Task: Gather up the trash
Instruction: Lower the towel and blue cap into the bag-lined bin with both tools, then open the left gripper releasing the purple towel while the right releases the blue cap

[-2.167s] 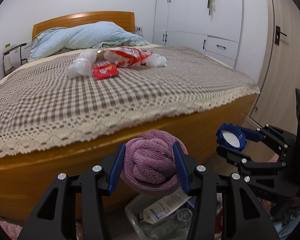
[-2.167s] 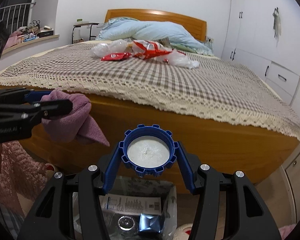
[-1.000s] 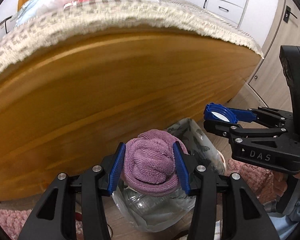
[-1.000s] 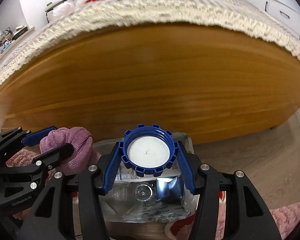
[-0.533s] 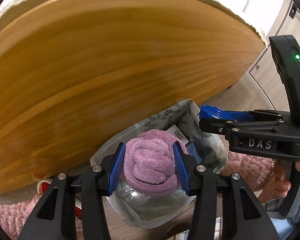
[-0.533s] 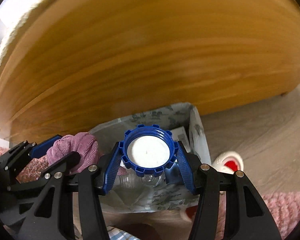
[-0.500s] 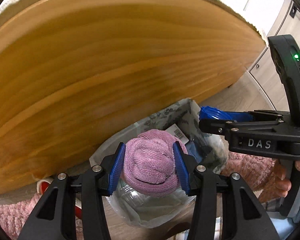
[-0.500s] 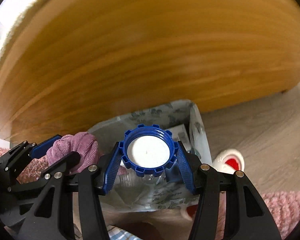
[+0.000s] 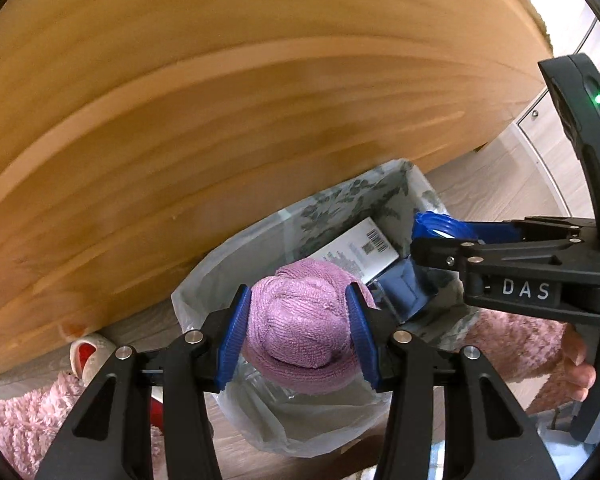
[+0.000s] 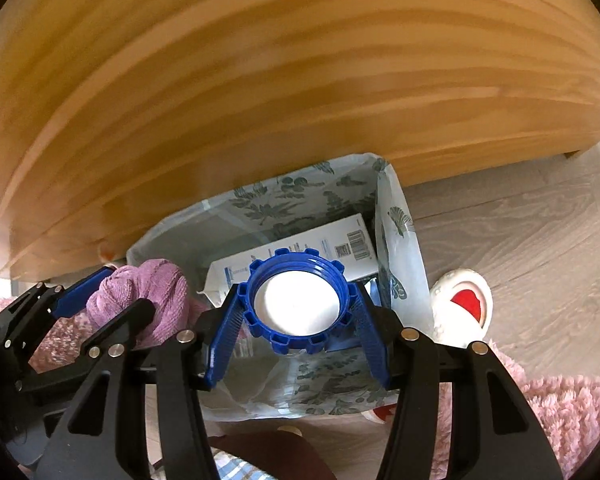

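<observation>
Purple cloth (image 9: 300, 336), rolled into a ball, sits clamped between the blue pads of my left tool (image 9: 298, 340), directly above the open mouth of the trash bag (image 9: 332, 208). My right tool (image 10: 298, 322) is clamped on a blue lid (image 10: 300, 300) with a white inside and a notched rim, also held over the bag, just beside the cloth. I use the bag as my landmark: it is clear plastic printed with grey leaves, standing on the wood floor (image 10: 520, 216) right against the wooden bed frame (image 9: 220, 100). Inside the bag I see a white carton (image 10: 324, 248) with a barcode, something dark blue (image 9: 404, 292) next to it, and clear plastic lower down. Beside the bag lies a white and red slipper (image 10: 464, 304), and a pink fluffy rug (image 10: 560, 412) spreads on the near side of the bag. Fingers (image 9: 580, 364) of the person's hand curl around the right tool's handle.
</observation>
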`<state>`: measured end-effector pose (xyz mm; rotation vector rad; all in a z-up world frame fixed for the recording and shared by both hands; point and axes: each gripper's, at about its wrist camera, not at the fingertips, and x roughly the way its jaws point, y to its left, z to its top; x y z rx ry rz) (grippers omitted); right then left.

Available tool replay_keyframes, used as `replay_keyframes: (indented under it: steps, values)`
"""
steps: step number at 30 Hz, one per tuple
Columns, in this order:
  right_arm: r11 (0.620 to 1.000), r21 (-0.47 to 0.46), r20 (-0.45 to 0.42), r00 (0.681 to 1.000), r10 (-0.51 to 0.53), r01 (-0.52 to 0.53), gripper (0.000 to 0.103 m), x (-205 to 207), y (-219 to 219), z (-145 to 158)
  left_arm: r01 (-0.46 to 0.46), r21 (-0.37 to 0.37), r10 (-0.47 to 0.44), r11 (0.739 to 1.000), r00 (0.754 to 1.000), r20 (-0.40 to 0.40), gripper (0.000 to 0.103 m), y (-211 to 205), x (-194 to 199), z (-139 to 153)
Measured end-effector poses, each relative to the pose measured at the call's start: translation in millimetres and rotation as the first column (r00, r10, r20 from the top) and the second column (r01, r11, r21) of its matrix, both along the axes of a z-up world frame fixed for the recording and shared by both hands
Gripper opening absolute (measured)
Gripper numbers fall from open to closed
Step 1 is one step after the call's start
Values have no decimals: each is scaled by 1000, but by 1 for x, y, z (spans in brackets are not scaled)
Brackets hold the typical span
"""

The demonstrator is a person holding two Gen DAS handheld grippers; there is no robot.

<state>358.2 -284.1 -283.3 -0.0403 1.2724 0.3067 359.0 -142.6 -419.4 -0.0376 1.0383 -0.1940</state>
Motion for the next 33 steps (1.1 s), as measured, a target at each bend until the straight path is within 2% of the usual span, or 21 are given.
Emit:
replay_keyframes:
  steps: [5,9,17,23,33]
  values:
    - [1000,-31,-22,1000,3,-4,53,7,1,-8,-9,19,10,1000,999,-37,46,1,12,-18]
    - [998,-60,-35,999,11,-13,53,12,4,-16,-14,44,17,999,998,-55,46,-6,6,-23]
    - [992,-122,-42,999,34,-38,53,12,2,-47,-5,110,14,994,997,-80,46,-7,8,-38]
    - [982,-181,-50,997,52,-60,53,19,4,-70,-8,132,22,991,994,-104,46,-5,6,-44]
    - [969,-228,-59,995,81,-93,53,15,13,-89,-11,140,32,990,988,-149,47,-11,13,-63]
